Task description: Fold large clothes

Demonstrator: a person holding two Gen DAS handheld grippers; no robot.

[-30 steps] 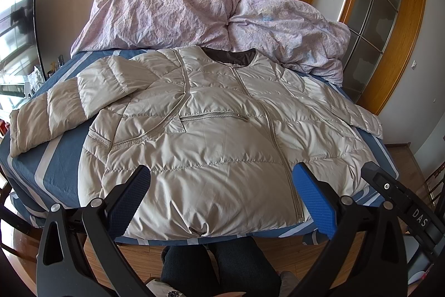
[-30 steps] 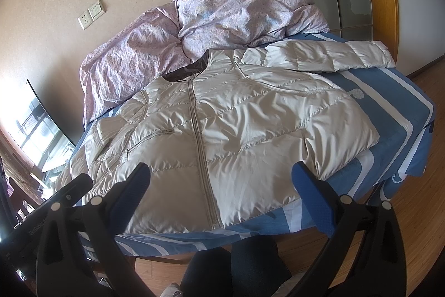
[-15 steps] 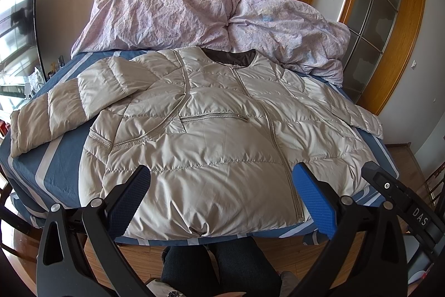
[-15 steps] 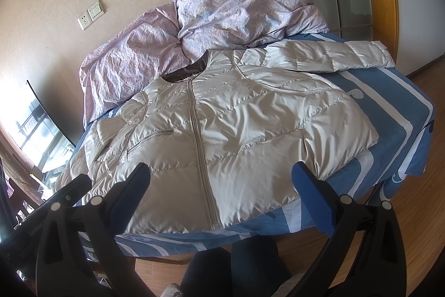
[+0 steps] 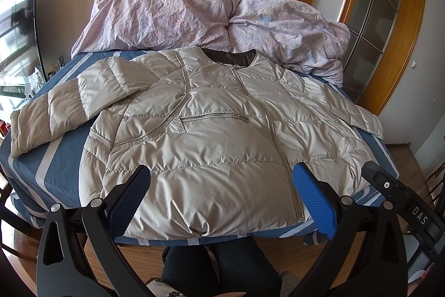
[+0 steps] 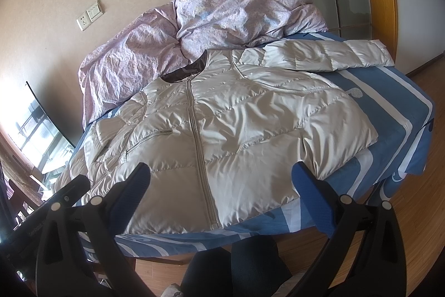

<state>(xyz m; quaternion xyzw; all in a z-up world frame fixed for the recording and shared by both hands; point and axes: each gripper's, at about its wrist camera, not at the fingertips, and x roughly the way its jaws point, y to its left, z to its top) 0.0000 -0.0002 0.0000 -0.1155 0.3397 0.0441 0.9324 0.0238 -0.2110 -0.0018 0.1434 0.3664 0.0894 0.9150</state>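
Here, beige jacket (image 5: 222, 135) flat on blue striped bed (image 5: 61, 166); wood floor (image 6: 417, 213); both hand-held grippers (image 5: 222, 199) (image 6: 219, 196) spread, empty.

The beige puffer jacket (image 5: 211, 135) is lying zipped and face up on the blue striped bedsheet (image 5: 59, 166), sleeves spread wide. The left gripper (image 5: 219, 194) is hovering above the hem, jaws wide apart. A crumpled lilac duvet (image 5: 200, 16) is sitting behind the collar.

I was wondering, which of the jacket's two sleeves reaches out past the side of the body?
The sleeve on the left gripper's side, stretched across the blue sheet. The other sleeve lies closer alongside the jacket.
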